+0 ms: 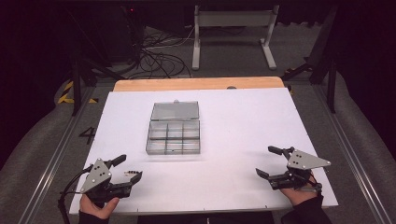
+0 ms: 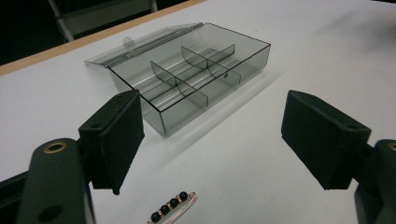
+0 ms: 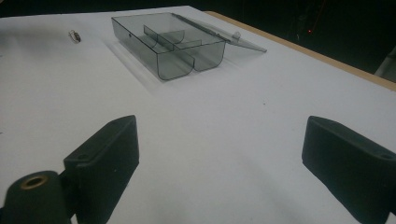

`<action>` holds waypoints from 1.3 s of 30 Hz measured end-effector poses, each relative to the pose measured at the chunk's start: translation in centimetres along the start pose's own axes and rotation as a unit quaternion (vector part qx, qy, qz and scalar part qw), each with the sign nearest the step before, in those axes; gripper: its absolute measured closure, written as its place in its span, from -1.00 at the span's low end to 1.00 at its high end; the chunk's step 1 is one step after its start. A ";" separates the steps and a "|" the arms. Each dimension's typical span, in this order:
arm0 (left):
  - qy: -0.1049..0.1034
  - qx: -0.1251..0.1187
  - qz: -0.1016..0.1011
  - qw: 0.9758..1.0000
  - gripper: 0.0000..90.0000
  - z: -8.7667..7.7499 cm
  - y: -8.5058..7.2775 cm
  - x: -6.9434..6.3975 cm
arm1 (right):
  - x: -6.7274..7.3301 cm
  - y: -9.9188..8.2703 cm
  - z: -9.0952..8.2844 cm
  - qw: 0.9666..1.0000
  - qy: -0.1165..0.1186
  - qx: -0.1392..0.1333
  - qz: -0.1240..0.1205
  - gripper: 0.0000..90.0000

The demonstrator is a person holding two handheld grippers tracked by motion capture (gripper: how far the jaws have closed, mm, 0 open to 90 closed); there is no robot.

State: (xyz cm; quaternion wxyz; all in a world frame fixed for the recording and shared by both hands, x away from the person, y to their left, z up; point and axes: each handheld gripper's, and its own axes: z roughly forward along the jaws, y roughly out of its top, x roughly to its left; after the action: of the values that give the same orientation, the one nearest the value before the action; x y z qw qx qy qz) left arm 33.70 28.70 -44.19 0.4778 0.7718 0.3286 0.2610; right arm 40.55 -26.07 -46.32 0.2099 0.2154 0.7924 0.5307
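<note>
**Beaded pin waited between the open jaws of the left gripper**

The beaded pin [image 2: 172, 209], a thin metal pin carrying a row of small black beads, lay flat on the white table [image 1: 243, 140] at the near left; it was just in front of the left gripper [image 1: 127, 169], between the two jaws and a little nearer to the left one in the left gripper view; nothing touched it. The left gripper was wide open and held nothing; it was kept low and pointed toward the far right, so I judged that the pin was the next thing to be picked, and that the opening was so wide in order to pass easily around such a small, flat object.

The compartment box [image 1: 173, 137], made of smoky clear plastic, stood in the middle of the table, farther than the pin and well apart from it; its lid [image 1: 175, 110] was folded back flat on the far side, and the compartments looked empty as far as I could see; probably it stood open like this to receive the pin.

The right gripper [image 1: 271, 161] rested at the near right, well apart from box and pin; its jaws were also spread wide with nothing between them; it seemed to wait only.
</note>
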 end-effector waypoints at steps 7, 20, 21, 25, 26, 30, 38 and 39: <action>0.000 -0.003 -0.001 1.000 -0.52 -0.2 0.1 0.0 | 0.0 0.0 0.0 1.000 0.001 0.000 0.003 -0.74; 0.000 -0.004 0.003 1.000 -0.52 -0.2 0.1 0.0 | 0.0 0.0 0.2 1.000 0.001 0.005 0.000 -0.74; 0.001 -0.004 0.002 1.000 -0.52 -0.2 0.2 0.0 | 0.0 0.0 0.2 1.000 0.001 0.005 0.000 -0.74; -0.001 -0.003 -0.001 1.000 -0.52 -0.3 0.2 0.0 | 0.0 -0.1 0.3 1.000 0.003 0.006 -0.001 -0.74; -0.001 -0.003 0.000 1.000 -0.52 -0.3 0.3 0.0 | 0.1 0.0 0.3 1.000 0.003 0.007 0.001 -0.74; -0.003 -0.001 -0.001 1.000 -0.52 -0.2 0.4 0.1 | 0.2 0.0 0.4 1.000 0.004 0.010 -0.002 -0.74; -0.008 0.008 -0.007 1.000 -0.52 -0.1 0.9 0.5 | 0.2 0.0 0.5 1.000 0.005 0.014 -0.002 -0.74; -0.009 0.010 -0.010 1.000 -0.52 -0.1 1.0 0.5 | 0.2 0.0 0.6 1.000 0.007 0.014 -0.003 -0.74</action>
State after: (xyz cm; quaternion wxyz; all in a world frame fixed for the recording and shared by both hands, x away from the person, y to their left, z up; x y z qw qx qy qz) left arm 34.20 28.81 -43.21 0.4758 0.7754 0.3343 0.2463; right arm 40.71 -25.56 -46.57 0.2030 0.2127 0.8018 0.5203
